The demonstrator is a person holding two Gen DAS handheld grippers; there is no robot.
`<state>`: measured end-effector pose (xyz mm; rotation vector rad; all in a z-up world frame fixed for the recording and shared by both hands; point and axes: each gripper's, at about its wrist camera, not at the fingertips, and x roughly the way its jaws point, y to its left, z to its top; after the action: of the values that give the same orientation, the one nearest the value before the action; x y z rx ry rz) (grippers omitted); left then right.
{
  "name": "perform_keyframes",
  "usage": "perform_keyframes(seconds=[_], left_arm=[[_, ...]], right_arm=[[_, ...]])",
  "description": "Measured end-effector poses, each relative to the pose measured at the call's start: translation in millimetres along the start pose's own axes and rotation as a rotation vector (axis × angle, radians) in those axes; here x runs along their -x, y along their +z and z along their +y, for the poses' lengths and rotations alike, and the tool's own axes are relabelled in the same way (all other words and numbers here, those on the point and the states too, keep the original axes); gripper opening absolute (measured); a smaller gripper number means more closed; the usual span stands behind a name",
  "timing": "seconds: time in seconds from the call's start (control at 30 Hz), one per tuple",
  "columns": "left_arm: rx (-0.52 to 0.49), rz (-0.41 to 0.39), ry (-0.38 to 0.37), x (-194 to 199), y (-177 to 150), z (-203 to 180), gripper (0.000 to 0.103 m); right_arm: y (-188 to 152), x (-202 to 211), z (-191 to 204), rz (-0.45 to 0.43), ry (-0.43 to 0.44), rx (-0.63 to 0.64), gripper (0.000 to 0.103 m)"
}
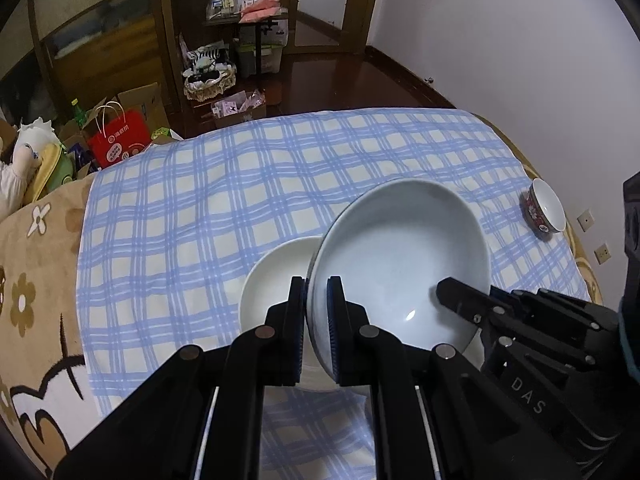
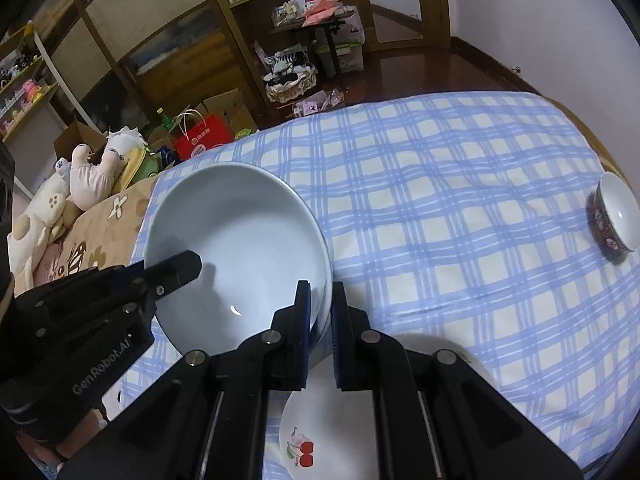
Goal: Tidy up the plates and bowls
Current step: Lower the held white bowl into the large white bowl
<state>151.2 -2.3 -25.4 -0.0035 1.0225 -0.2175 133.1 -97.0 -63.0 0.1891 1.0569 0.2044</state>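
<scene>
Large white bowl [image 1: 400,264]: clamped at opposite rims, nine and three o'clock, by left tool [image 1: 316,320] and right tool [image 2: 320,320], tilted above a plate [image 1: 276,280] for stacking.

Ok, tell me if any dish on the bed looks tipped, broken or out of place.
The small red-patterned bowl lies tipped on its side near the far right edge of the checked cloth, away from the rest. The large pale bowl is tilted, held by both tools over the white dishes. No spill or breakage shows.
</scene>
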Motion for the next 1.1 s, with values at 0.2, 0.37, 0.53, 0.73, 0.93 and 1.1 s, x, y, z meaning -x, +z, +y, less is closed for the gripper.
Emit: perform_keyframes(seconds=[0.2,0.37,0.53,0.73,0.93,1.1], left_arm=[[0.030,0.026,-0.001,-16.4,-8.0,8.9,0.011],[0.036,0.026,0.008,-24.6,-12.2,13.9,0.011],[0.041,0.045,0.010,-35.5,-16.9,17.7,0.011],[0.050,0.061,0.029,-40.9,-20.9,22.7,0.011],[0.066,0.077,0.027,-45.5,-24.4,28.3,0.011],[0.072,0.082,0.026,-48.3,-27.0,28.3,0.011]], right_arm=[[-4.4,-13.2,2.4,0.017,0.001,0.005,0.010],[-6.4,-23.8,3.6,0.031,0.005,0.004,0.010],[-9.2,-32.3,4.4,0.041,0.000,0.005,0.010],[-14.1,-43.5,9.3,0.063,0.003,0.011,0.010],[-15.5,-46.6,11.5,0.065,0.004,0.017,0.010],[-15.3,-49.2,11.0,0.067,0.004,0.015,0.010]])
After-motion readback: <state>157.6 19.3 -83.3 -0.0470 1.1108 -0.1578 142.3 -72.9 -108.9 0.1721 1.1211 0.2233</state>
